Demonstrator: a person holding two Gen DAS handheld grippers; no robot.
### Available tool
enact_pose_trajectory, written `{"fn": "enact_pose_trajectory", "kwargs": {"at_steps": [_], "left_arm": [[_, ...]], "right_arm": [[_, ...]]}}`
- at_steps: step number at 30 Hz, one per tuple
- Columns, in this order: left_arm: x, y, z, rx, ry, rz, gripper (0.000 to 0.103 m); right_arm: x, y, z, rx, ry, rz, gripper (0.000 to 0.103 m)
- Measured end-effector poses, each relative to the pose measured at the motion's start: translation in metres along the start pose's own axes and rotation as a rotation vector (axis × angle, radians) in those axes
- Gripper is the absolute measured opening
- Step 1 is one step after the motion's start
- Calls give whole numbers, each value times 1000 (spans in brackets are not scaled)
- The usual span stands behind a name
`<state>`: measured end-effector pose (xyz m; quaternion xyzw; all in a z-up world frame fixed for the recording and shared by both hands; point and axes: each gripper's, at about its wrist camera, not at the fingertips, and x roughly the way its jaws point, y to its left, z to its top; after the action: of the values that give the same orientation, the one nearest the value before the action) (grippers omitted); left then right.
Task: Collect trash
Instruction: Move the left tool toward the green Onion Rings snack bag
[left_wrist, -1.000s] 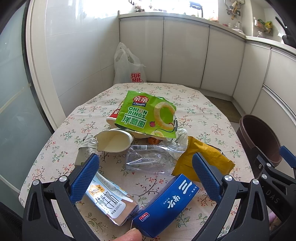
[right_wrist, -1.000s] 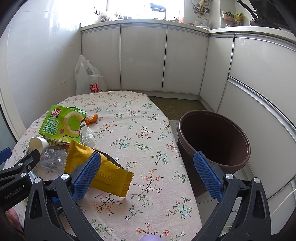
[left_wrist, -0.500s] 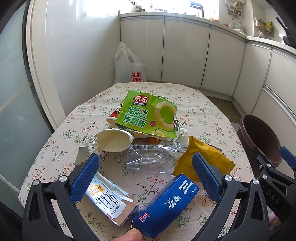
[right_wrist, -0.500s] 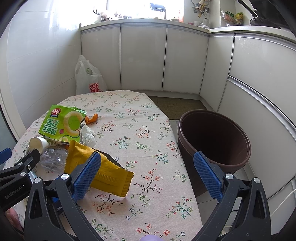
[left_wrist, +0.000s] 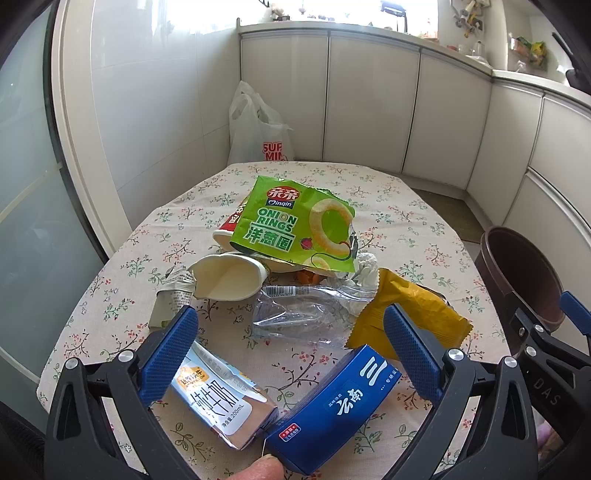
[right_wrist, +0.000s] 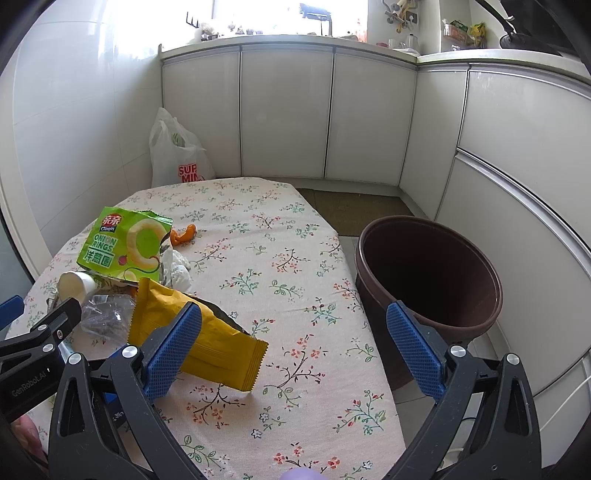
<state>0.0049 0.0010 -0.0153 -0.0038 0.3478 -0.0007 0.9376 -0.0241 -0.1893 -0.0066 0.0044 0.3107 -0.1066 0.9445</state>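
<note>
Trash lies on the floral table (left_wrist: 406, 229): a green onion-rings bag (left_wrist: 295, 225), a white paper cup (left_wrist: 229, 277), a clear plastic wrapper (left_wrist: 306, 314), a yellow snack bag (left_wrist: 406, 314), a milk carton (left_wrist: 218, 398) and a blue box (left_wrist: 336, 406). My left gripper (left_wrist: 291, 354) is open and empty, hovering over the carton and box. My right gripper (right_wrist: 295, 350) is open and empty above the table's right edge, its left finger over the yellow bag (right_wrist: 195, 332). The brown bin (right_wrist: 428, 273) stands on the floor right of the table.
A white plastic shopping bag (right_wrist: 177, 158) sits on the floor behind the table. An orange peel (right_wrist: 183, 236) and crumpled tissue (right_wrist: 177, 267) lie by the green bag (right_wrist: 125, 243). White cabinets (right_wrist: 288, 114) line the back and right. A glass door (left_wrist: 33, 184) is at left.
</note>
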Motion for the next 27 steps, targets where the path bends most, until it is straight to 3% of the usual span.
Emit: {"fn": "enact_pose_trajectory", "kwargs": {"at_steps": [17,24,27], "left_arm": [[1,3,-2,-7,6,1,97],[6,7,-2,-25,27,-2,97],[7,8,-2,-35,35,-4,97]], "right_arm": [[0,0,0,-5,6,-6,96],[7,-2,-3,16,47,11,96],[10,-3,-3,20,105,25,96]]}}
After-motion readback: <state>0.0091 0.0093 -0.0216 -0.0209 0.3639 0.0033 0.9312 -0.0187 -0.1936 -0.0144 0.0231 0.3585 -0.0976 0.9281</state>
